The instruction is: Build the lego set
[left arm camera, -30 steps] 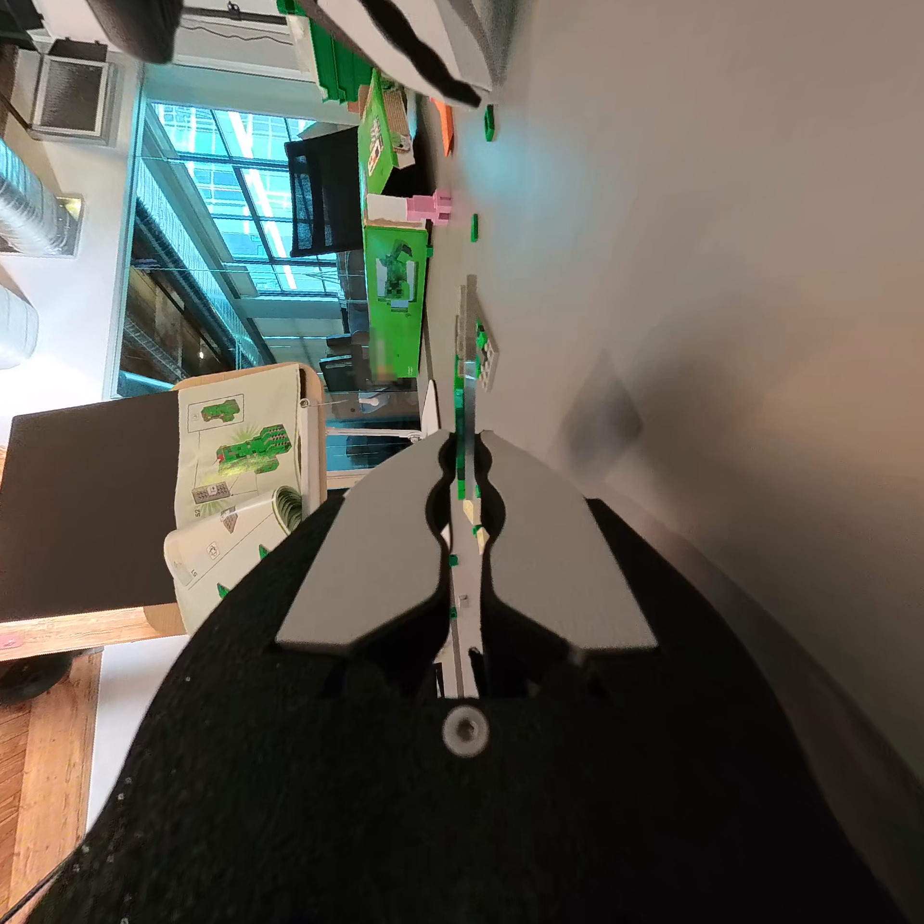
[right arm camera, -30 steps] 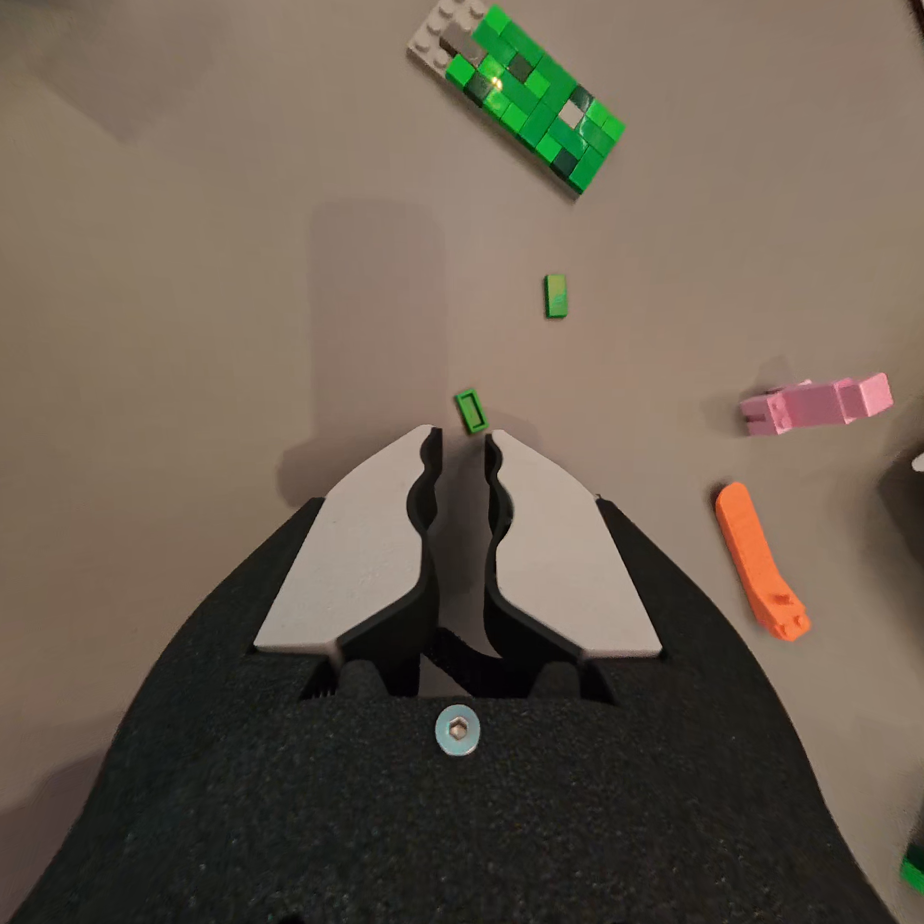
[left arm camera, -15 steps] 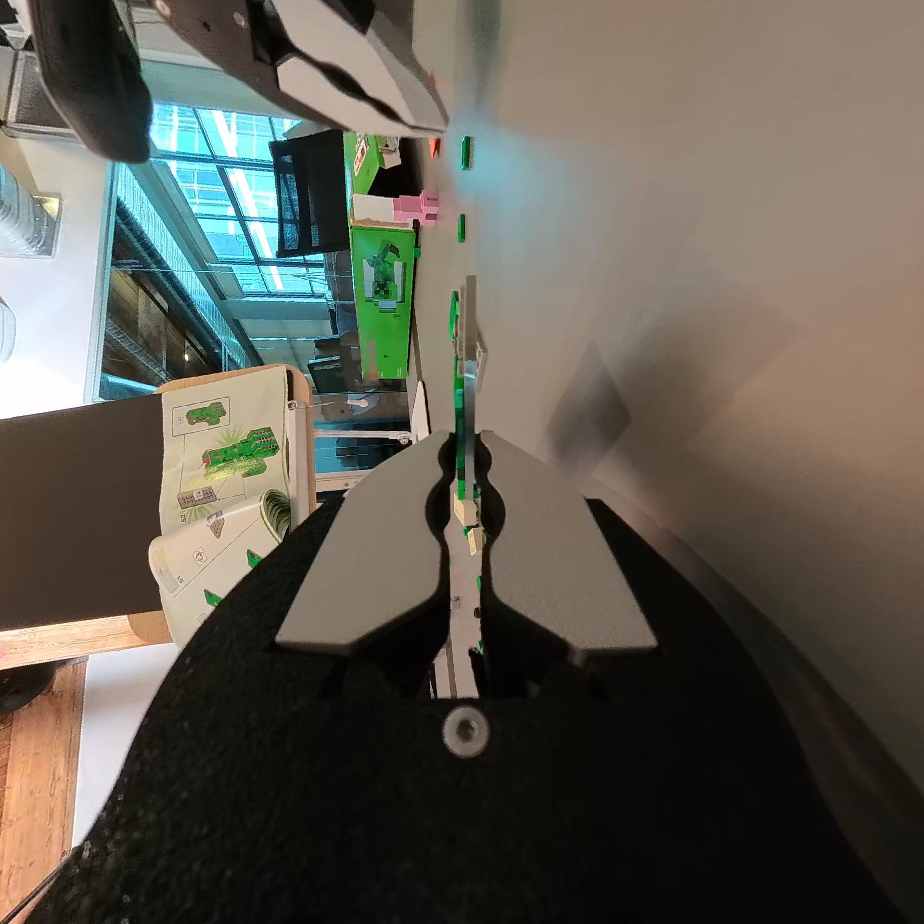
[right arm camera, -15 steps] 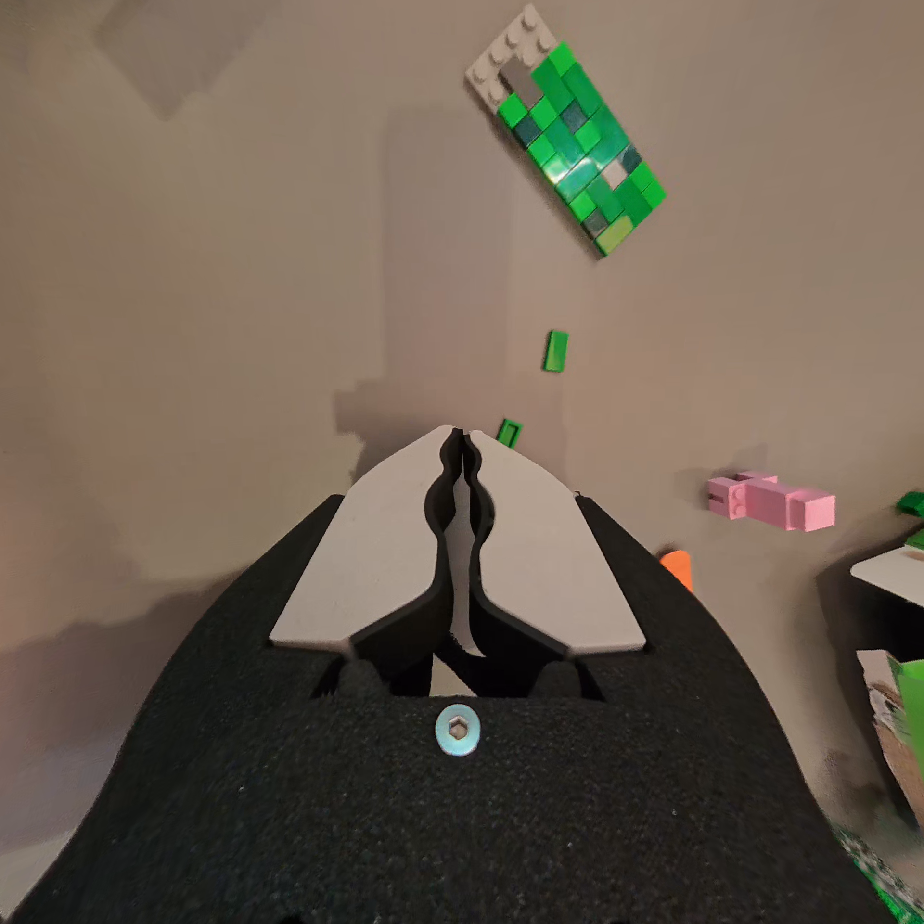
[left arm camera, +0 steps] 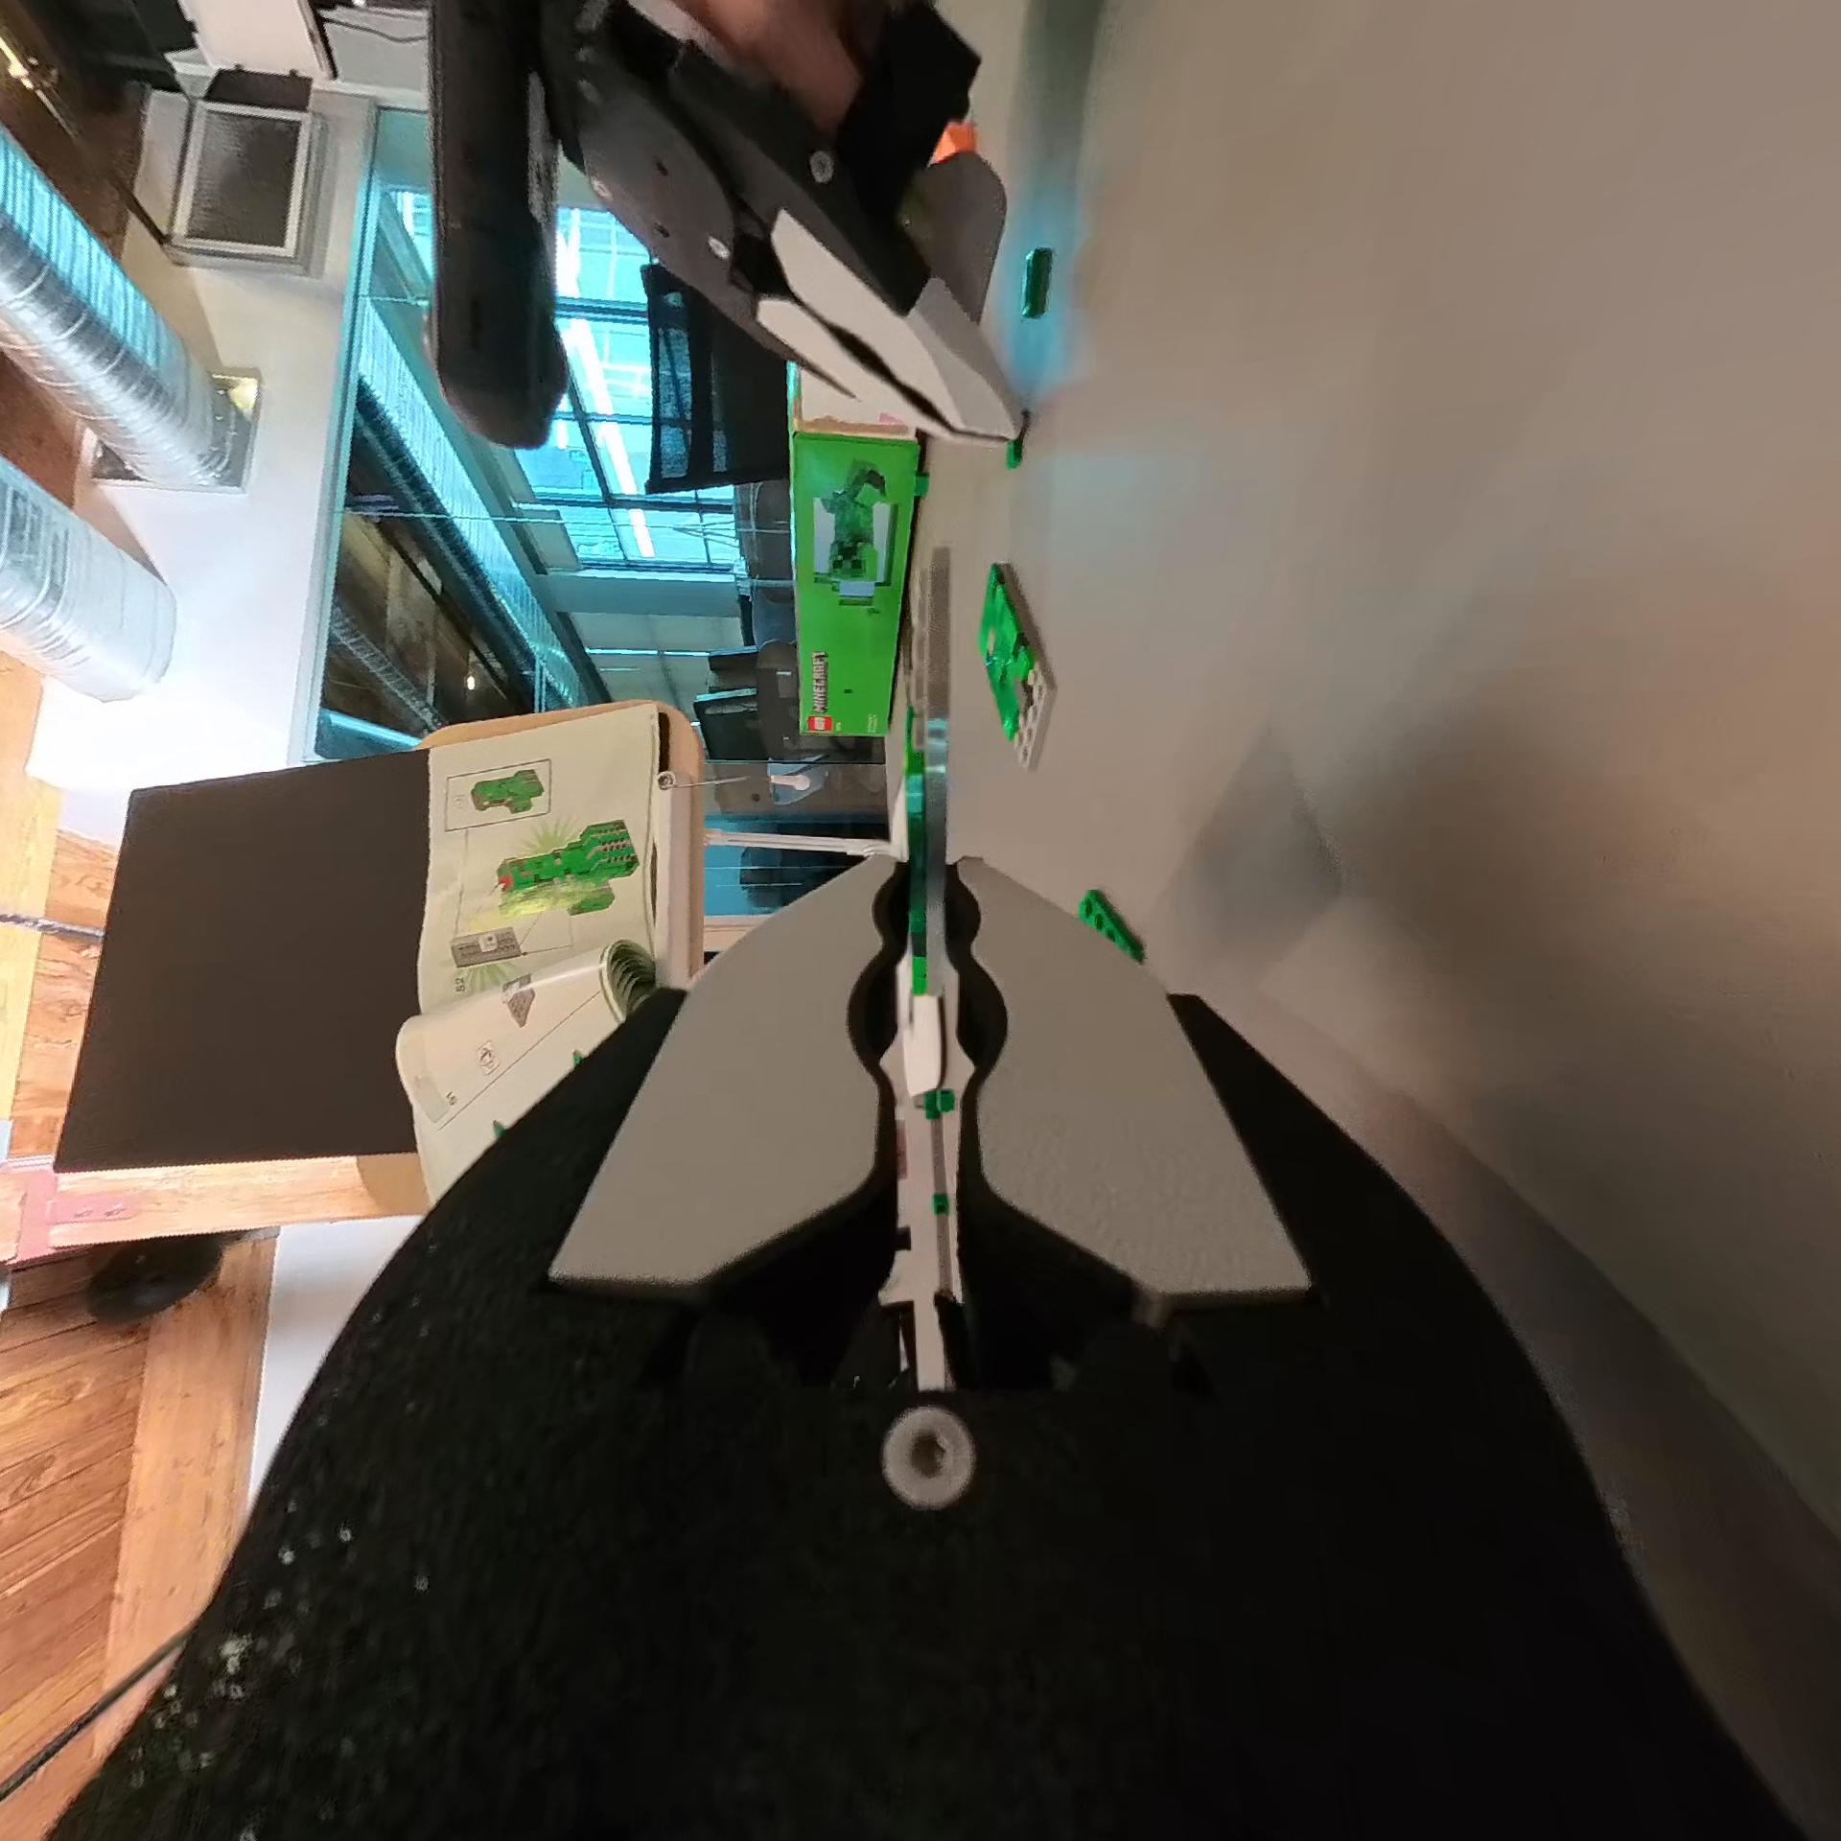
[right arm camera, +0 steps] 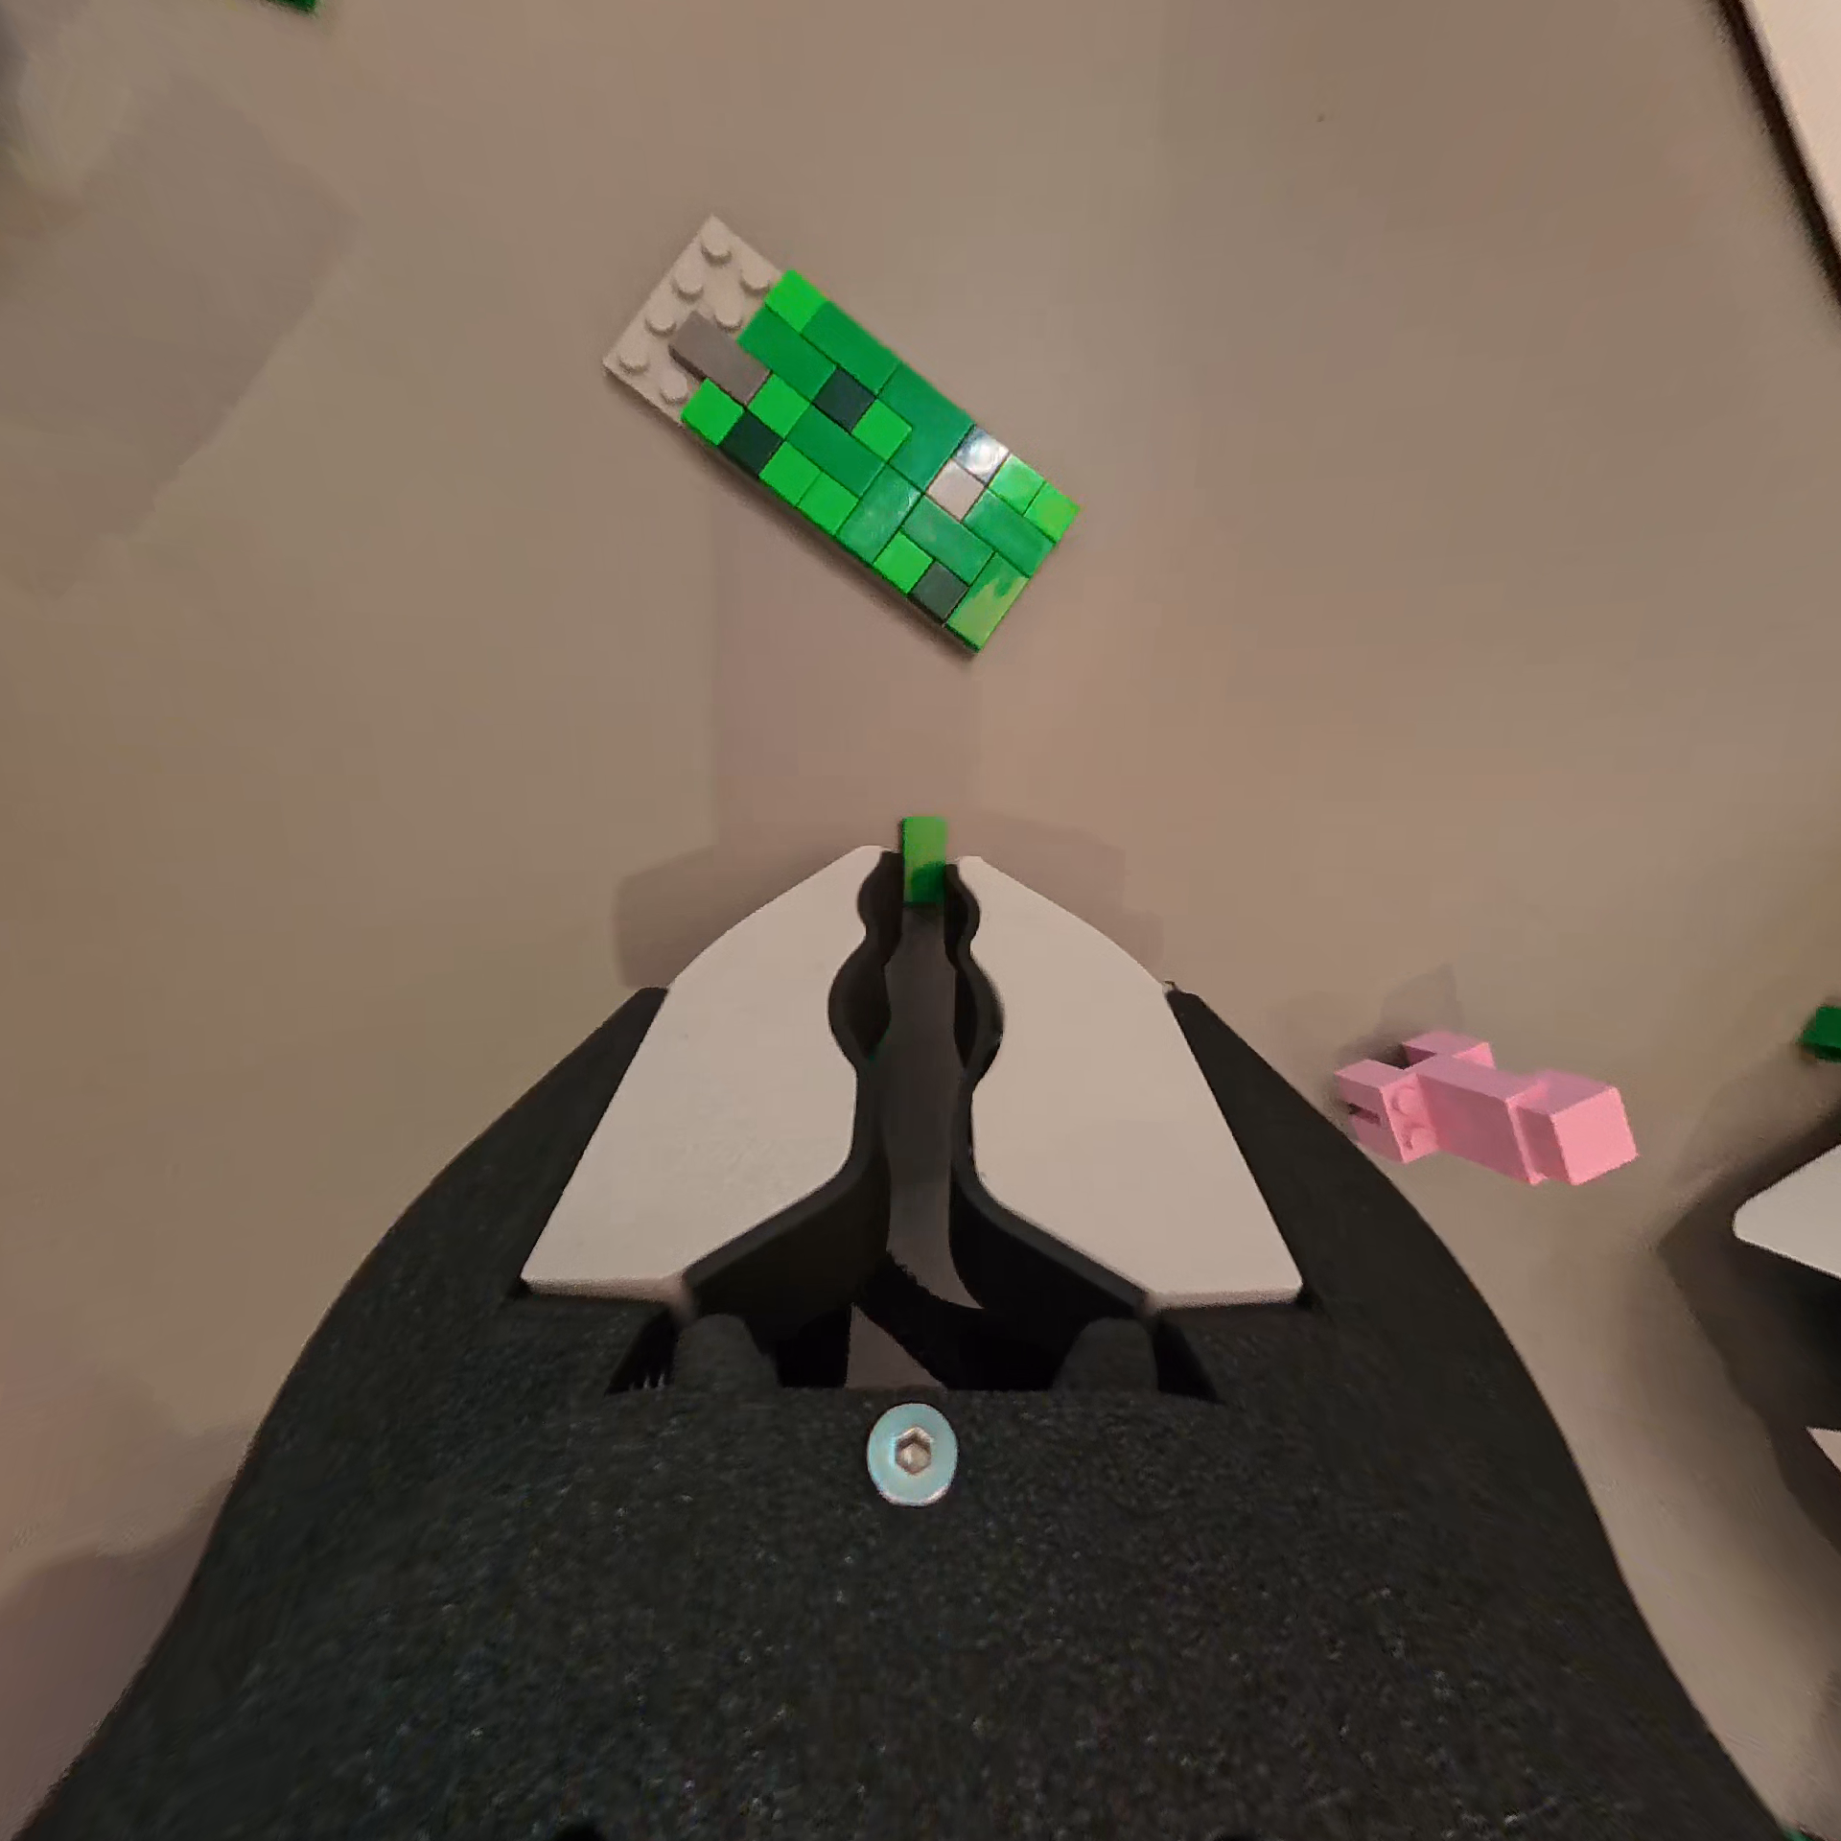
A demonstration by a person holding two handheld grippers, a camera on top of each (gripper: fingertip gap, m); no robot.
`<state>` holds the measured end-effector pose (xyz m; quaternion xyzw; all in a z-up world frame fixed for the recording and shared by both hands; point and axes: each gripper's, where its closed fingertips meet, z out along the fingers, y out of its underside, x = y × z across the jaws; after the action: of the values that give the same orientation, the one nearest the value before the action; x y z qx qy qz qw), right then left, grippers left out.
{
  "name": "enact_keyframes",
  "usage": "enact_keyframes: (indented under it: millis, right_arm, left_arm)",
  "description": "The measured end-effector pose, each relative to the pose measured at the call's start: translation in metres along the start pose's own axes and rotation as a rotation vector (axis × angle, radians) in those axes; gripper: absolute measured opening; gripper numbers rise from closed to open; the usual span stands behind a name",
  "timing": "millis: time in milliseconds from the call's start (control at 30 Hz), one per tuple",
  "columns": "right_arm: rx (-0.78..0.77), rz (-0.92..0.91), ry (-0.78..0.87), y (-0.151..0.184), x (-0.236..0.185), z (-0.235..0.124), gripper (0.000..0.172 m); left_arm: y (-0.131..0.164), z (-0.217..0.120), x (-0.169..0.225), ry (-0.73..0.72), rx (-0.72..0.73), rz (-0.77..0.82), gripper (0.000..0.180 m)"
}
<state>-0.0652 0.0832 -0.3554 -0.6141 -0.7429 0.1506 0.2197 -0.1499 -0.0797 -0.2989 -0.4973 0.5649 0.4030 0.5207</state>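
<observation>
Bare table [right arm camera: 349, 697] left; pink figure [right arm camera: 1484, 1121] blocks right.

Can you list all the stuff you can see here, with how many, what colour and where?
Tiled brick plate: one, grey with green tiles, flat on the table ahead.
Small tile: one, green, pinched in the right hand-held gripper.
Flat brick panel: one, grey and green, edge-on in the left hand-held gripper.
Brick figure: one, pink, table right.
Toy box: one, green, table edge.
Instruction booklet: one, open.
Table: one, grey.
Left hand-held gripper: shut on panel.
Right hand-held gripper: shut on tile.
</observation>
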Motion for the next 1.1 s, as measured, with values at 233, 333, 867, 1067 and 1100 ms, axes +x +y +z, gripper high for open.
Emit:
enact_keyframes:
  millis: [233,333,867,1067,1100]
  right_arm:
    - [0.249,0.089,-0.016,-0.093,-0.068,-0.030,0.007]
    - [0.297,0.016,-0.020,-0.125,-0.109,-0.038,0.007]
    - [0.208,0.098,0.062,-0.147,-0.123,-0.048,0.007]
    - [0.185,0.236,0.042,-0.149,-0.123,-0.038,0.007]
    - [0.174,0.243,0.039,-0.149,-0.124,-0.036,0.007]
  left_arm:
    - [0.024,-0.003,-0.021,-0.116,-0.158,0.011,0.006]
    - [0.031,-0.003,-0.021,-0.117,-0.205,0.013,0.006]
    - [0.042,-0.006,-0.032,-0.174,-0.241,-0.039,0.006]
    - [0.038,-0.005,-0.029,-0.161,-0.241,-0.001,0.005]
    - [0.038,-0.005,-0.029,-0.160,-0.243,0.001,0.005]
